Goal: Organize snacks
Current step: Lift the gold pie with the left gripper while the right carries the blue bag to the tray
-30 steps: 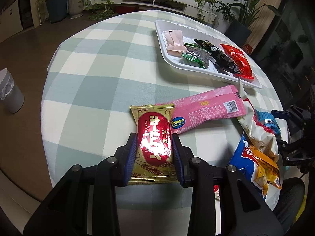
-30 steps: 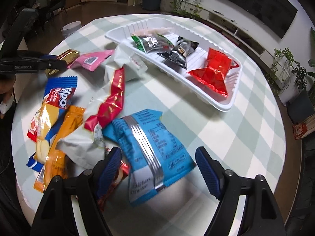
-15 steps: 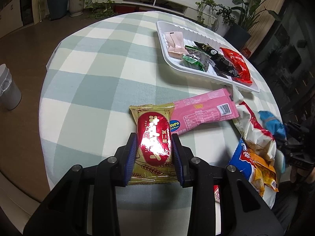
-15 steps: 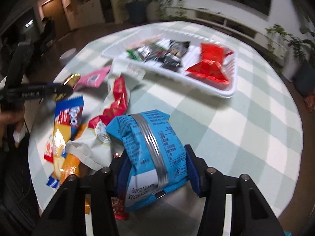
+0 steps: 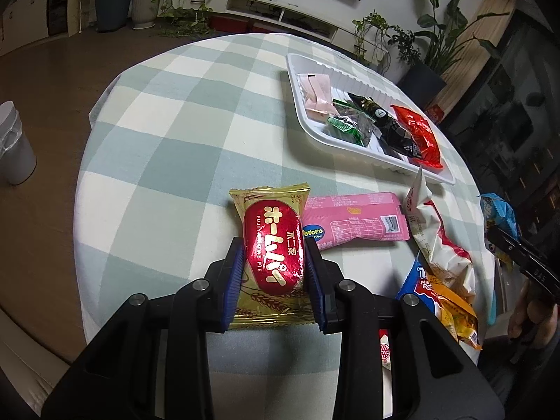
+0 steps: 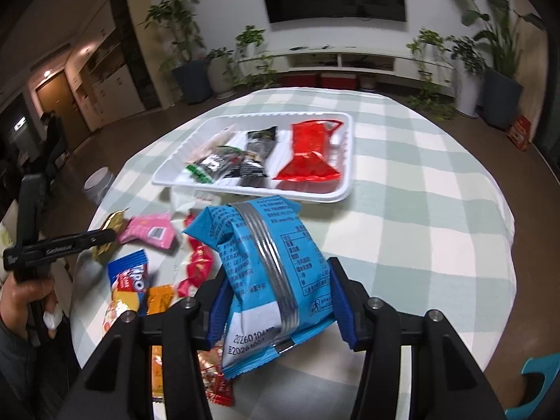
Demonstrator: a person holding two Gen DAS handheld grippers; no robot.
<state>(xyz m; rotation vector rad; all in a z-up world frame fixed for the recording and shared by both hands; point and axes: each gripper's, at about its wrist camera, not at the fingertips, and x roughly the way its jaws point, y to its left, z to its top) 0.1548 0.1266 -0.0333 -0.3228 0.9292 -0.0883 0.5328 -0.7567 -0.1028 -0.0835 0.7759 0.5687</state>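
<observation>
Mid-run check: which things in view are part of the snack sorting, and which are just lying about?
Part of the job:
- gold-and-red pie pack, clamped in left gripper
- blue snack bag, clamped in right gripper
- white tray, already holding snacks
- pink packet
- loose pile of packets

Lying about:
- white bin on the floor
- potted plants

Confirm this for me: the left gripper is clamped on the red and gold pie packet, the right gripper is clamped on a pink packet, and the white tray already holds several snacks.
One detail is wrong. The right gripper is clamped on the blue packet, as the right wrist view shows; the pink packet lies loose on the table. The rest stands: the left gripper grips the red and gold pie packet, and the white tray already holds several snacks.
</observation>
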